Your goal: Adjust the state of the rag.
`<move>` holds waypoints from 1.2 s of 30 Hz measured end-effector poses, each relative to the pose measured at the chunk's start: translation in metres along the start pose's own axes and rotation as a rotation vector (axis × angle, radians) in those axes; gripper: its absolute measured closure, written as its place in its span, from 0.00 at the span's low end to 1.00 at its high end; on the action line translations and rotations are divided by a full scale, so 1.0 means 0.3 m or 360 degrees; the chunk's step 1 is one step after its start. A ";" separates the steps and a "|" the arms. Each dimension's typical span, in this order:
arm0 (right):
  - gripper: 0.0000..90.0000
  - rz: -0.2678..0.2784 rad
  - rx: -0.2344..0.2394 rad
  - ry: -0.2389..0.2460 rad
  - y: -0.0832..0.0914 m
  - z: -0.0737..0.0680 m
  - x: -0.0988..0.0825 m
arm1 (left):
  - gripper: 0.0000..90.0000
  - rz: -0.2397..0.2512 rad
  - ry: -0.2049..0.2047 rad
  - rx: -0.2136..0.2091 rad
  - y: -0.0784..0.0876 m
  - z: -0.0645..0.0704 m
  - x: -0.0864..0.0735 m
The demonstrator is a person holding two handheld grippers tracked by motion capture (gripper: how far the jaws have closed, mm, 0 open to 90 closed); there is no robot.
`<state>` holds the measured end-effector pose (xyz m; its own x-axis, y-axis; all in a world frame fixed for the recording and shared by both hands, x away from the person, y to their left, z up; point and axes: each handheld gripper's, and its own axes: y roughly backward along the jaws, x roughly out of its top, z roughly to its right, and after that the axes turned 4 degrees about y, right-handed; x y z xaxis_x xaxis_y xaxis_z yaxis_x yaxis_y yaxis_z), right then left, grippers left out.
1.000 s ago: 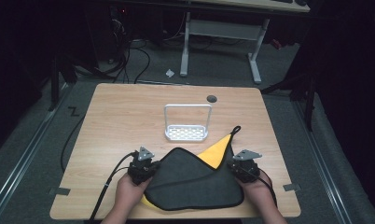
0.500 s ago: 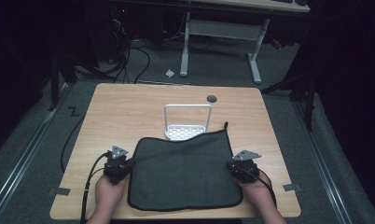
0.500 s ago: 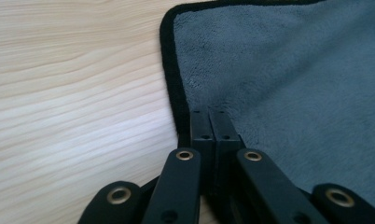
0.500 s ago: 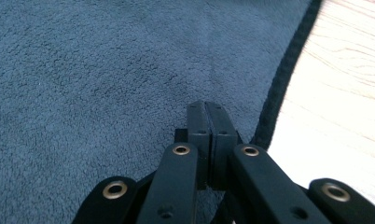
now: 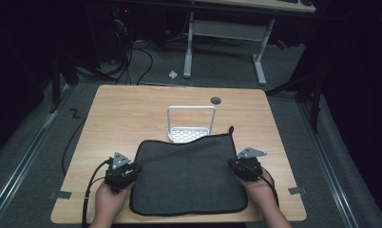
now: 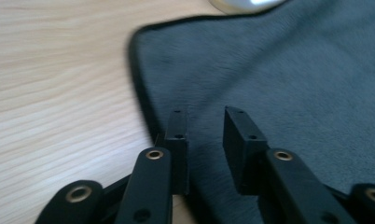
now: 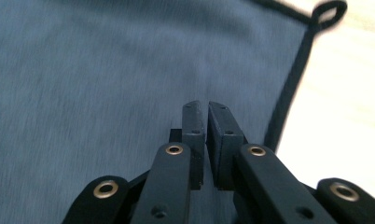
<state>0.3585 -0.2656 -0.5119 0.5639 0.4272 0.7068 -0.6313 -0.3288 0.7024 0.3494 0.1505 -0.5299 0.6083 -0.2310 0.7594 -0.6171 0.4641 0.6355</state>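
Observation:
A dark grey cloth (image 5: pixel 189 175) with a black hem lies spread flat on the near part of the wooden table (image 5: pixel 132 109). My left gripper (image 5: pixel 134 168) sits at the cloth's left edge. In the left gripper view it (image 6: pixel 204 114) is open, with the jaws astride the hem and the cloth (image 6: pixel 279 70) beneath them. My right gripper (image 5: pixel 232 165) rests at the cloth's right edge. In the right gripper view its jaws (image 7: pixel 204 106) are pressed almost together, apparently pinching the cloth (image 7: pixel 106 70). The cloth's hanging loop (image 7: pixel 328 11) is at the far right corner.
A small silver metal rack (image 5: pixel 191 133) with an upright hoop handle stands just behind the cloth, whose far edge overlaps its base. A round cable hole (image 5: pixel 215 100) lies farther back. Bare wood extends left, right and behind. Cables trail off the table's left side.
One second ago the cloth was folded with a yellow underside showing. My left gripper pulled its edge out to the left and the cloth now lies flat. The right gripper stayed put.

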 end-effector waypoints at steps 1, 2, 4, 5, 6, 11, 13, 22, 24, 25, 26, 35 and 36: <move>0.96 -0.0013 -0.0017 -0.0005 -0.017 0.003 0.013 | 0.77 -0.0020 -0.0008 -0.0006 -0.015 0.006 -0.003; 0.96 -0.0059 -0.0029 -0.0009 -0.058 0.016 0.029 | 0.76 -0.0018 -0.0024 -0.0001 -0.023 0.013 -0.006; 0.96 -0.0084 -0.0029 -0.0020 -0.076 0.023 0.029 | 0.76 -0.0017 -0.0028 -0.0022 -0.026 0.027 -0.008; 0.97 -0.0083 -0.0016 -0.0035 -0.084 0.028 0.025 | 0.76 -0.0022 -0.0028 -0.0044 -0.026 0.034 -0.009; 0.98 -0.0084 -0.0003 -0.0052 -0.075 0.034 0.014 | 0.76 -0.0026 -0.0055 -0.0060 -0.025 0.051 -0.013; 0.98 -0.0093 -0.0016 -0.0012 -0.011 0.035 -0.048 | 0.75 -0.0047 -0.0065 -0.0157 -0.023 0.091 -0.021; 0.99 -0.0087 -0.0053 -0.0043 0.041 0.058 -0.104 | 0.73 -0.0047 -0.0095 -0.0186 -0.028 0.114 -0.022; 1.00 -0.0083 -0.0170 -0.0096 0.053 0.129 -0.130 | 0.67 -0.0039 -0.0136 -0.0247 -0.063 0.176 -0.008; 0.98 -0.0072 -0.0162 -0.0134 0.052 0.135 -0.130 | 0.65 -0.0055 -0.0116 -0.0270 -0.058 0.166 -0.004; 0.94 -0.0051 -0.0147 -0.0151 0.055 0.136 -0.133 | 0.63 -0.0047 -0.0110 -0.0266 -0.054 0.159 -0.002; 0.90 -0.0033 -0.0133 -0.0156 0.061 0.132 -0.135 | 0.62 -0.0034 -0.0109 -0.0250 -0.048 0.148 0.001; 0.70 0.0117 0.0001 -0.0085 0.098 0.070 -0.117 | 0.51 0.0051 0.0023 -0.0129 -0.100 0.018 0.100; 0.69 0.0118 0.0005 -0.0061 0.097 0.060 -0.114 | 0.50 0.0045 0.0019 -0.0110 -0.118 0.012 0.117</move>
<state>0.3305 -0.3048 -0.5141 0.5357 0.3689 0.7595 -0.6705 -0.3610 0.6482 0.3907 0.1228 -0.5251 0.5971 -0.2071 0.7750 -0.5985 0.5282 0.6023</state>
